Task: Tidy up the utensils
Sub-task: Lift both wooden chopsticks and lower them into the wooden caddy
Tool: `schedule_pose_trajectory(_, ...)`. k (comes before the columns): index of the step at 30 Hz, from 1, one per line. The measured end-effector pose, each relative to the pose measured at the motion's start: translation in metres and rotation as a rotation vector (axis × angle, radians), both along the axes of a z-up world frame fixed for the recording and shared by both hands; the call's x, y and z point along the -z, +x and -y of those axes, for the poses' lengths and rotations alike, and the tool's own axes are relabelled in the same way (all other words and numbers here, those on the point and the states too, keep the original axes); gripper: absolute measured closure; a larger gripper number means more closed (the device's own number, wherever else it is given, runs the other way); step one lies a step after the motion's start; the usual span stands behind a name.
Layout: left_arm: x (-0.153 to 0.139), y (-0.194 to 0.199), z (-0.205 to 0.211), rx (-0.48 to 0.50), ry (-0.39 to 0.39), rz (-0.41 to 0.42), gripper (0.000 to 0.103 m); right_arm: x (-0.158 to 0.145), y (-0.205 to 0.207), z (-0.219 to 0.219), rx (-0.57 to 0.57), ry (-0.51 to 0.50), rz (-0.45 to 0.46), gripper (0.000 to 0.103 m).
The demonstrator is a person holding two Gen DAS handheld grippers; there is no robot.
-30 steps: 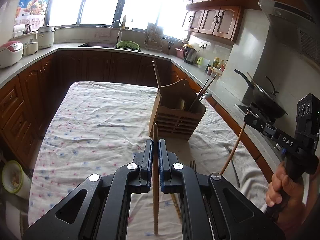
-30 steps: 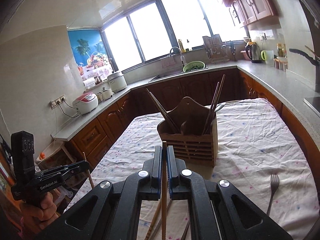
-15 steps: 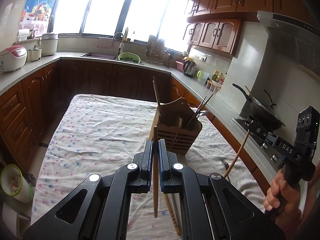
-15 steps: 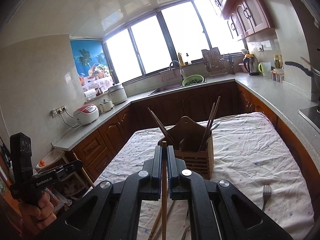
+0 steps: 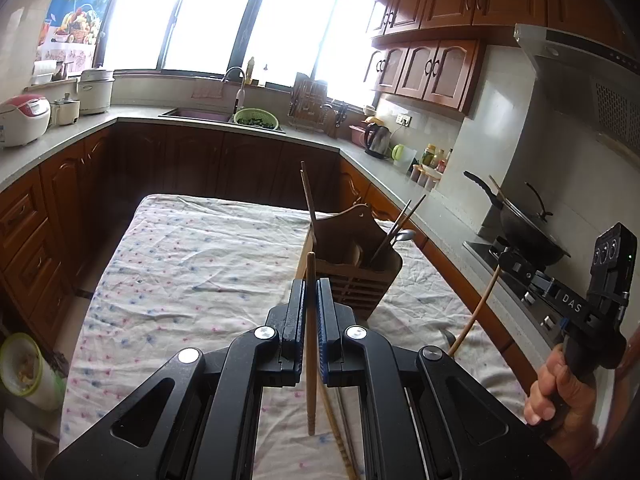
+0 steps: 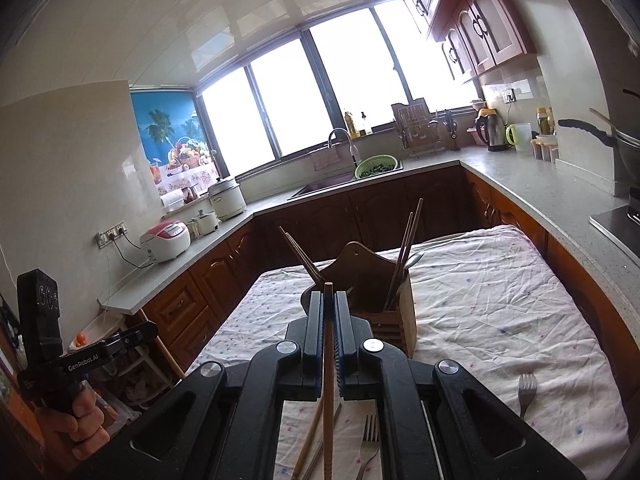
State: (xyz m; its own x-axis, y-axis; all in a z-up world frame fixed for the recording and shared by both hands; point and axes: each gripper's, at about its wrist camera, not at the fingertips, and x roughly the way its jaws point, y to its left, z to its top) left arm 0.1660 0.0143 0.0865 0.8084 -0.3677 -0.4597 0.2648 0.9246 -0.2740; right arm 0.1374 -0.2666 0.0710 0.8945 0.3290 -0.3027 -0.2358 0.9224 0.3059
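Observation:
A wooden utensil holder (image 5: 352, 264) (image 6: 384, 300) stands on the cloth-covered table with dark chopsticks and a spoon in it. My left gripper (image 5: 311, 300) is shut on a wooden chopstick (image 5: 311, 360), held upright above the table, short of the holder. My right gripper (image 6: 329, 316) is shut on another wooden chopstick (image 6: 328, 392), also above the table near the holder. The right gripper also shows at the right of the left wrist view (image 5: 504, 258). On the cloth below lie loose chopsticks (image 6: 310, 440) and two forks (image 6: 526, 390) (image 6: 370, 440).
The table carries a white flowered cloth (image 5: 192, 264). Dark wood cabinets and a grey counter (image 6: 520, 184) wrap around it. A wok (image 5: 524, 224) sits on the stove at right. A rice cooker (image 6: 166, 240) stands on the left counter.
Both grippers have risen higher above the table with their chopsticks still clamped, and tilted up a little; the holder sits lower and smaller in both views.

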Motion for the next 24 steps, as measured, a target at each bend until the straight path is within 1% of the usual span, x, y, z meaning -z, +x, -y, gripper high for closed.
schedule_pose_trajectory(5, -0.004, 0.008, 0.003, 0.002, -0.005, 0.01, 0.099, -0.001, 0.006, 0.003, 0.012, 0.004, 0.0, 0.099)
schedule_pose_trajectory(14, -0.019, 0.028, 0.01, 0.014, -0.02, 0.039, 0.099, -0.013, 0.02, 0.01, 0.043, 0.012, 0.042, 0.099)
schedule_pose_trajectory(24, -0.055, 0.062, 0.027, 0.029, -0.026, 0.133, 0.099, -0.042, 0.046, 0.024, 0.091, 0.025, 0.138, 0.099)
